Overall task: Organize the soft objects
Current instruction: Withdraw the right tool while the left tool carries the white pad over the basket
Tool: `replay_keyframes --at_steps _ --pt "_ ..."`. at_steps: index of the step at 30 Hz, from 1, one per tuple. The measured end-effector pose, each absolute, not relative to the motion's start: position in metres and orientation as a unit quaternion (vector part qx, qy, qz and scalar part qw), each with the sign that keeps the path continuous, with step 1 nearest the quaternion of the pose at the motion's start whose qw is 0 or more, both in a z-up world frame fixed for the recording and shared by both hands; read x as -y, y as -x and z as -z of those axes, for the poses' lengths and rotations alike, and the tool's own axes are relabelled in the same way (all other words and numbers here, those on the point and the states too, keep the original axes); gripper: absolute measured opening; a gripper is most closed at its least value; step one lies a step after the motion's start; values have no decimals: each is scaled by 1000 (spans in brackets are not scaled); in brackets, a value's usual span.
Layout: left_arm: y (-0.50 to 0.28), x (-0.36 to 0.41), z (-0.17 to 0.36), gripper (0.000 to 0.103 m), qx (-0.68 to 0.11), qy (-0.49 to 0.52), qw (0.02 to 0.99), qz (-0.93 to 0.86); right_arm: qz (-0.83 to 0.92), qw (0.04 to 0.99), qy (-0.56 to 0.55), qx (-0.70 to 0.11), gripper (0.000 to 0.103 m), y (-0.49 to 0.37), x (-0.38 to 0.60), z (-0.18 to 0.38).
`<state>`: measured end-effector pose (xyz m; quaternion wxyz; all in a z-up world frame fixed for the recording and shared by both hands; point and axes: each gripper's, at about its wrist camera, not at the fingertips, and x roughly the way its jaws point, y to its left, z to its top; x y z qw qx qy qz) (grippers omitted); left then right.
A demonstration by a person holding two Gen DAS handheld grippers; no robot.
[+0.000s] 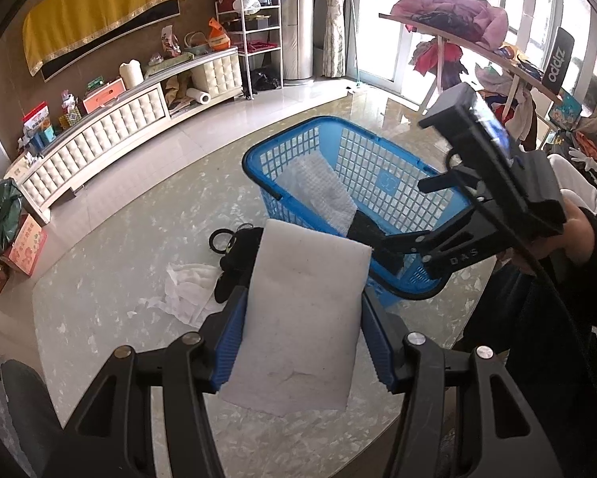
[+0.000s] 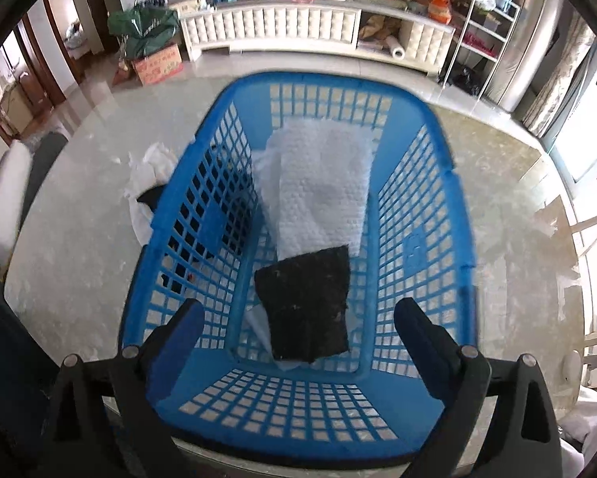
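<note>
My left gripper point(image 1: 302, 338) is shut on a white foam sheet point(image 1: 302, 318) and holds it above the marble table, near the blue basket point(image 1: 282, 195). My right gripper point(image 2: 298, 334) is open and empty, hovering over the near end of the blue basket point(image 2: 417, 99). Inside the basket lie a black sponge pad point(image 2: 304, 306) and a white textured cloth point(image 2: 322, 187). The right gripper also shows in the left wrist view point(image 1: 382, 247), over the basket's near rim. A black plush toy point(image 1: 234, 259) and a crumpled white cloth point(image 1: 186, 290) lie on the table left of the basket.
The round marble table point(image 1: 111, 263) bears everything. A long white cabinet point(image 1: 99, 135) with clutter stands at the far wall. A rack draped with clothes point(image 1: 457, 20) stands at the right. A grey chair point(image 2: 27, 183) is at the table's left edge.
</note>
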<state>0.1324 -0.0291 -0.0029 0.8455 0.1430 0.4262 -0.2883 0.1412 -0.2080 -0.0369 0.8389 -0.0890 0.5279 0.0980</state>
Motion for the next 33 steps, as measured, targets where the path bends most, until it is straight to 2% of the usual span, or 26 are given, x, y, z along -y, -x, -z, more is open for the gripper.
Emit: replay_keyframes --at_steps 5,14,33 --pt "-134 46 -1 53 -424 -148 845 290 -87 858 87 -499 98 -134 227 15" --pt "-140 88 3 53 -431 -173 832 302 -67 878 63 -470 100 -129 258 11" --pt "-172 155 37 53 -468 -227 794 315 -62 876 34 -478 103 -127 285 23"
